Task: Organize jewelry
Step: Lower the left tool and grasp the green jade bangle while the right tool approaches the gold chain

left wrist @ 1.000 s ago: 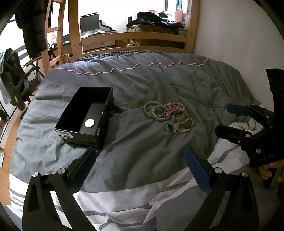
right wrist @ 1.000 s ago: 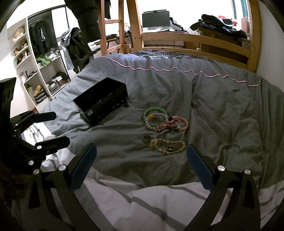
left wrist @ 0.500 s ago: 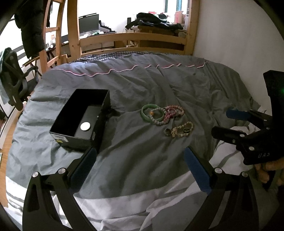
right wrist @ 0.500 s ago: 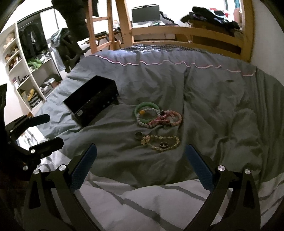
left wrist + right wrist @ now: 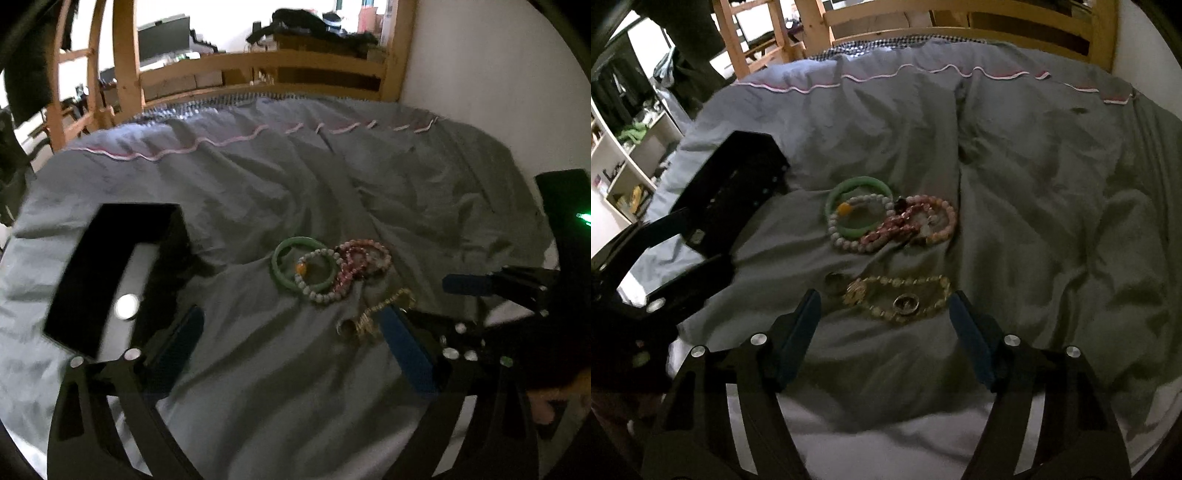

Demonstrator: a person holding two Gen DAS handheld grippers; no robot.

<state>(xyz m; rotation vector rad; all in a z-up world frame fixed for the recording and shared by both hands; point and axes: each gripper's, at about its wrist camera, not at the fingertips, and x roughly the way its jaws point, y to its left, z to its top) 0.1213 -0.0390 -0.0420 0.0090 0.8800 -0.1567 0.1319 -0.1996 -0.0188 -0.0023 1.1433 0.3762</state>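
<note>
Jewelry lies in a loose pile on the grey duvet: a green bangle (image 5: 859, 206), a white bead bracelet (image 5: 849, 236), pink bead bracelets (image 5: 916, 221), a gold bead bracelet (image 5: 905, 299) with a ring (image 5: 906, 303) inside it, and another ring (image 5: 834, 281). The pile also shows in the left wrist view, with the green bangle (image 5: 295, 258) at its left. A black open box (image 5: 114, 273) with a round white disc (image 5: 126, 307) inside lies left of the pile. My right gripper (image 5: 886, 321) is open, just short of the gold bracelet. My left gripper (image 5: 291, 336) is open, between box and pile.
A wooden bed frame (image 5: 258, 70) runs along the far edge of the bed, with a white wall (image 5: 498, 74) to the right. White shelves (image 5: 635, 155) stand at the left. A white striped sheet (image 5: 886, 435) lies at the near edge.
Both grippers have moved forward and down toward the jewelry pile, which now looks larger and closer. Both stay open. The jewelry and box have not moved.
</note>
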